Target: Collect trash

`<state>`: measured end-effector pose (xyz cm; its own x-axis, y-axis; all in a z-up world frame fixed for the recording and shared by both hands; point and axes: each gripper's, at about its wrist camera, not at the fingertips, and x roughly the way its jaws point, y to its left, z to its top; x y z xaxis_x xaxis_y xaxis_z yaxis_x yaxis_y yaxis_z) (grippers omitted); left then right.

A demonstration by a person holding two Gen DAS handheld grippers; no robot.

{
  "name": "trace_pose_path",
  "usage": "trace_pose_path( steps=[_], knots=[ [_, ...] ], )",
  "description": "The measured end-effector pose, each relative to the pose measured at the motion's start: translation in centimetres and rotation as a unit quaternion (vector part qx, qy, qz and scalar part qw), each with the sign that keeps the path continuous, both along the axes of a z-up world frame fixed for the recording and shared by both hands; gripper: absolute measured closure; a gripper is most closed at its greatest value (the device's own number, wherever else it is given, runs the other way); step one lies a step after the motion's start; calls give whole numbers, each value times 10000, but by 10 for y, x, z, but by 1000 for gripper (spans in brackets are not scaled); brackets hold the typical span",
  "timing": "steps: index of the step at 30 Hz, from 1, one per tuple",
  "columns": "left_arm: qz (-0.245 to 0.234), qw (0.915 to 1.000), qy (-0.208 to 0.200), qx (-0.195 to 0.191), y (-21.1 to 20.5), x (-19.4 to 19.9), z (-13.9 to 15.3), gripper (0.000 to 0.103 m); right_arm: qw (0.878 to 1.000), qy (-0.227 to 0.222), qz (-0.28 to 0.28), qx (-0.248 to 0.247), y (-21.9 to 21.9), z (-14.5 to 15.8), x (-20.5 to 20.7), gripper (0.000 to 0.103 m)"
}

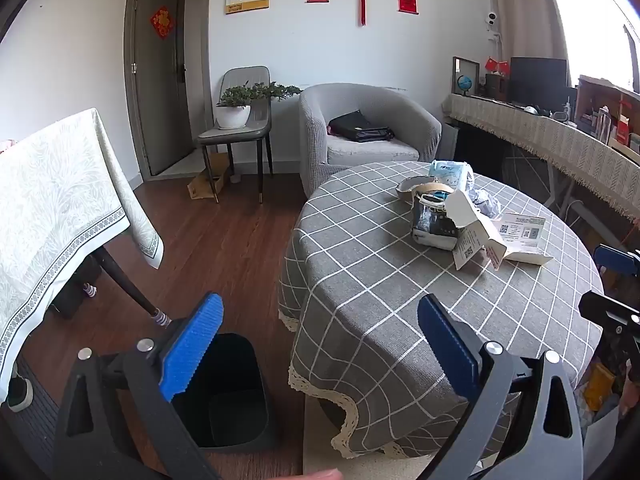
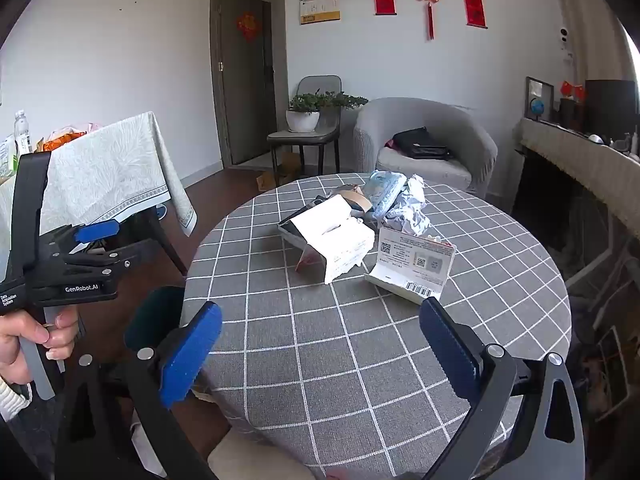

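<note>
A pile of trash lies on the far half of the round table [image 2: 360, 360] with the grey checked cloth: a torn white carton [image 2: 340, 248], a small open box with a barcode [image 2: 412, 268], crumpled white paper [image 2: 408, 208], a plastic packet [image 2: 384, 188] and a tape roll [image 1: 432, 190]. A black bin [image 1: 232, 392] stands on the floor at the table's left. My left gripper [image 1: 320, 344] hangs open above the bin and the table's edge. My right gripper [image 2: 320, 348] is open over the near part of the table, with nothing between its fingers.
A second table with a pale patterned cloth [image 1: 60, 208] stands at the left. Behind are a grey armchair [image 1: 360, 128] with a black bag, a chair bearing a potted plant [image 1: 236, 112], and a cluttered sideboard [image 1: 560, 140] along the right wall. A hand [image 2: 28, 340] holds the left gripper's handle.
</note>
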<state>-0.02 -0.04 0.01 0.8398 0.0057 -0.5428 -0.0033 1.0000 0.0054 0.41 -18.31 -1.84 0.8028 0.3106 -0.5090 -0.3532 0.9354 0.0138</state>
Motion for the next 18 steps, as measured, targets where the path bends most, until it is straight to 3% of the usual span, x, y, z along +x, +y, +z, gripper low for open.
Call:
trace_pose_path(
  steps=[18],
  knots=[
    [28, 10000, 0, 10, 8, -2, 3, 3, 10000, -18, -1, 2, 0, 0, 1, 3]
  ],
)
